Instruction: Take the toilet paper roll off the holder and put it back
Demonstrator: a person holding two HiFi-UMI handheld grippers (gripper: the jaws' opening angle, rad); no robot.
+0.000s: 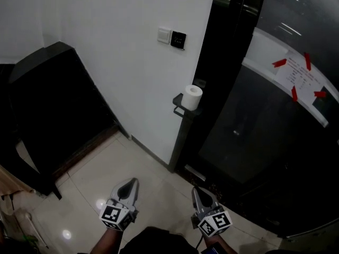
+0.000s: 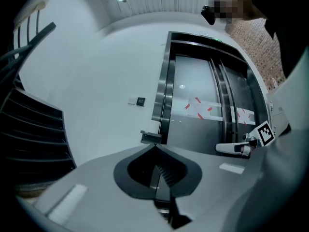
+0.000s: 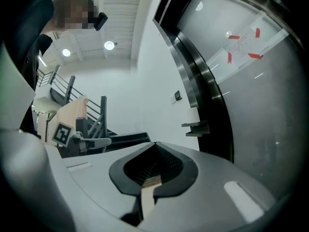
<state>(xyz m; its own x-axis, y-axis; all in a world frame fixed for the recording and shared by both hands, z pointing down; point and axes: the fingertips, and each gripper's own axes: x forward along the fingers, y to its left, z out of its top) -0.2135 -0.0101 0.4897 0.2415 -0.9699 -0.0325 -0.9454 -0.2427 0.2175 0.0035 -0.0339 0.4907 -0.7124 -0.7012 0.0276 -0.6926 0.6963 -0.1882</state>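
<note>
Left tongs (image 1: 131, 182) and right tongs (image 1: 196, 191) clenched, empty, well apart from roll (image 1: 192, 97) on holder (image 1: 180, 109). Risk: arriving clenched could knock roll to floor (image 1: 135, 160).

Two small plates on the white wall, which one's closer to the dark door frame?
The black plate. The white plate sits right beside it, on the side away from the door frame.

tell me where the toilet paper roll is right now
In the head view the toilet paper roll stands on the black holder, right of centre, at the white wall's edge beside the dark door, below the switches.
</note>
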